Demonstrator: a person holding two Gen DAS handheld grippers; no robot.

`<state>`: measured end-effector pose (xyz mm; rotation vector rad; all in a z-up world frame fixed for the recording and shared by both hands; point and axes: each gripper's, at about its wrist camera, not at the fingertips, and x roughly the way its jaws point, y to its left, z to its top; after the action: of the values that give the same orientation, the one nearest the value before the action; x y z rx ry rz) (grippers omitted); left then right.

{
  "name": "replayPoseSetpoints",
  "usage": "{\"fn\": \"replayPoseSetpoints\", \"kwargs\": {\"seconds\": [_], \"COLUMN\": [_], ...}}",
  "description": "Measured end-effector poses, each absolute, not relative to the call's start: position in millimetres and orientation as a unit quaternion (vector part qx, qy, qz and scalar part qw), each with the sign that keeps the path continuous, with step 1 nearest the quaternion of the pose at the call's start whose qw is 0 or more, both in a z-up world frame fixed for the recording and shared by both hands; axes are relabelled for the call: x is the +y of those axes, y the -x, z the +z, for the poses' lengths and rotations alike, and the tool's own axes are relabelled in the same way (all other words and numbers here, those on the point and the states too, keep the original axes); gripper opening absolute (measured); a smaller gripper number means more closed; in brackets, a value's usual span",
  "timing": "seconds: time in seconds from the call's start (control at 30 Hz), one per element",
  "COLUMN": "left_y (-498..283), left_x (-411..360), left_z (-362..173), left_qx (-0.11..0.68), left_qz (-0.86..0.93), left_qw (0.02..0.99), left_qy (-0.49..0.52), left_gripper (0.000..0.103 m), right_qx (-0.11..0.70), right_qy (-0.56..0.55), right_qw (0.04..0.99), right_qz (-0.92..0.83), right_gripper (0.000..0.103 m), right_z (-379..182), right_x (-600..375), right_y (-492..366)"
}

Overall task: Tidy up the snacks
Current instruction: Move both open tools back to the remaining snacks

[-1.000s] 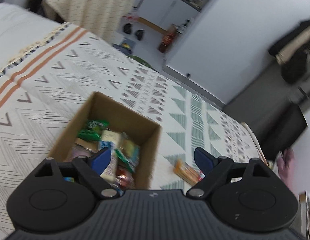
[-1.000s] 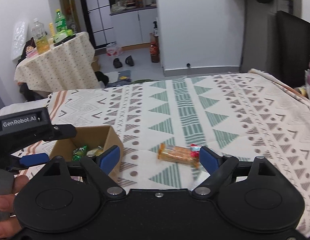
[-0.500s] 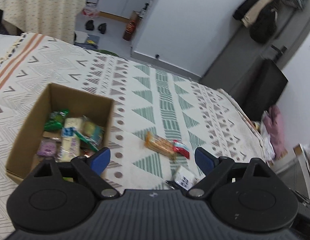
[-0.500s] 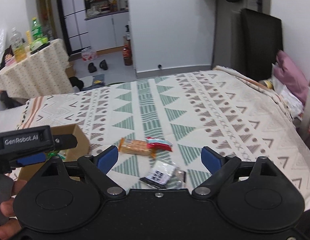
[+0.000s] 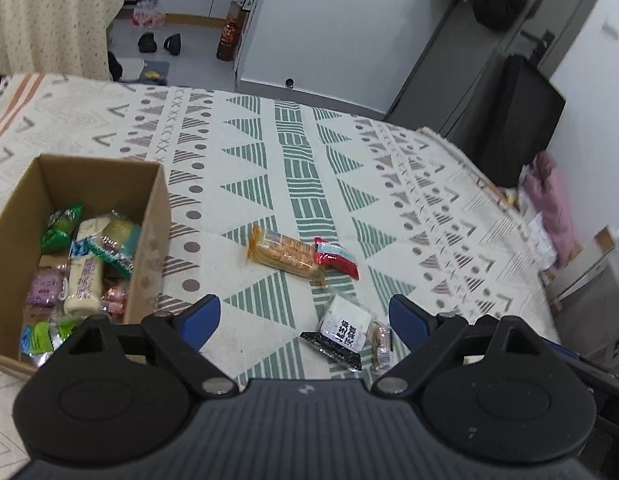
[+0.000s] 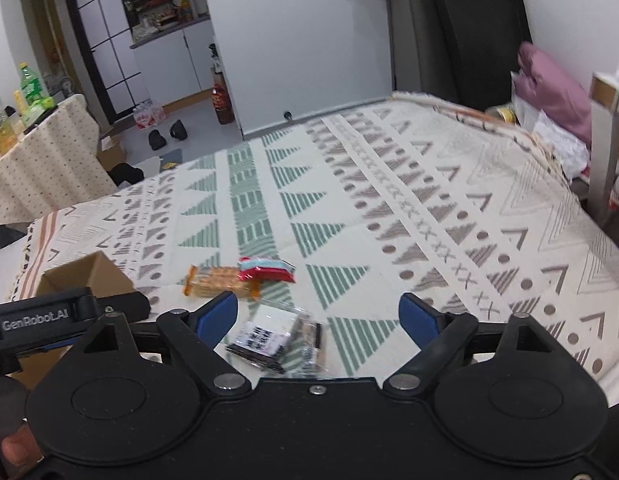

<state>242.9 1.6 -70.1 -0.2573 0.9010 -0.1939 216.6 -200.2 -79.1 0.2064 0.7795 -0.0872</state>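
Observation:
A cardboard box (image 5: 151, 216) (image 6: 91, 274) holding several wrapped snacks sits at the left on the patterned bed cover. Loose on the cover lie an orange cracker pack (image 5: 283, 254) (image 6: 215, 280), a red packet (image 5: 335, 256) (image 6: 265, 270) touching it, and a white-and-black packet (image 5: 343, 330) (image 6: 265, 336) with a small clear-wrapped snack (image 5: 381, 344) beside it. My left gripper (image 5: 305, 318) is open and empty, above the cover just short of the white-and-black packet. My right gripper (image 6: 319, 314) is open and empty over the same packet. The left gripper's body (image 6: 65, 314) shows in the right wrist view.
The bed cover (image 5: 309, 168) (image 6: 389, 220) stretches far ahead and right. A cloth-draped table (image 5: 53, 20) (image 6: 37, 164) with bottles stands at the far left. A dark chair (image 5: 521, 120) (image 6: 477, 32), pink fabric (image 5: 549, 204) (image 6: 549, 88) and a white wall lie beyond the bed's far right edge.
Both views swung right, away from the box. The white-and-black packet came into view between the fingers. Both grippers stayed open.

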Motion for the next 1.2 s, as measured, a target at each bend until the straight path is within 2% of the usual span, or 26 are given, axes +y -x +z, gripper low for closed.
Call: {"fn": "replayPoseSetpoints", "kwargs": {"seconds": [0.1,0.9,1.2], "left_y": [-245.5,-287.9,-300.2], "left_x": [-12.9,-63.6,-74.8], "left_z": [-75.6,-151.3,-171.6], "left_qx": [0.439,0.5,0.509], "left_qz": [-0.1,-0.06,-0.051], "left_qw": [0.886,0.861,0.858], "left_qy": [0.113,0.066,0.044], "left_gripper": [0.09,0.088,0.087], "right_qx": [0.394,0.438,0.456], "right_qy": [-0.121,-0.234,-0.254], "right_qw": [0.911,0.868,0.852], "right_qz": [-0.037,0.031,0.042], "right_gripper": [0.077,0.07,0.061], "right_z": [-94.2,-177.8,-200.3], "right_x": [-210.9,-264.3,-270.7], "right_y": [-221.1,-257.8,-274.2]}}
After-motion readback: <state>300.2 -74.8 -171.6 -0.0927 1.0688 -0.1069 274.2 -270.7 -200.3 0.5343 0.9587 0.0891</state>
